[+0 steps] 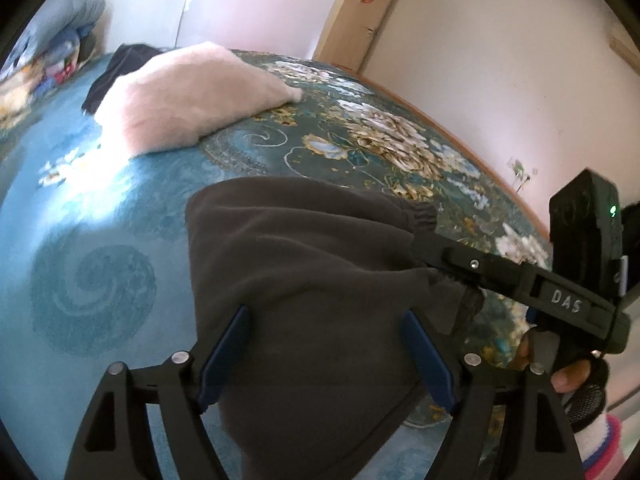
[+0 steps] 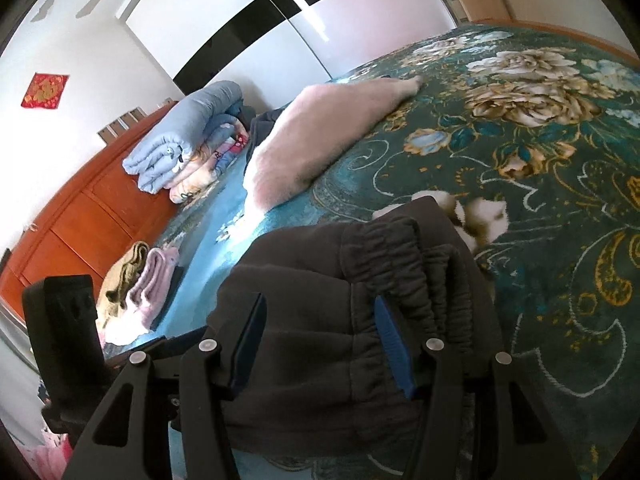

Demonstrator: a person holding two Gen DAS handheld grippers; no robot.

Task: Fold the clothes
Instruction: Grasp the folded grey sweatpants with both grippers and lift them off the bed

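Trousers (image 1: 304,280) folded on bed (image 1: 100,240), waistband far-right | long axis near-to-far, through both jaws | left gripper (image 1: 326,354) released astride the near fold | right gripper (image 2: 320,344) astride waistband (image 2: 404,256), grip unclear

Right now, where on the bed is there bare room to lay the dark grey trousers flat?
Free: the plain teal bedspread left of the dark grey fleece trousers, below the fluffy pink-white garment; also the floral stretch right of them. Crowded: the headboard side, with rolled blue quilt and folded stack.
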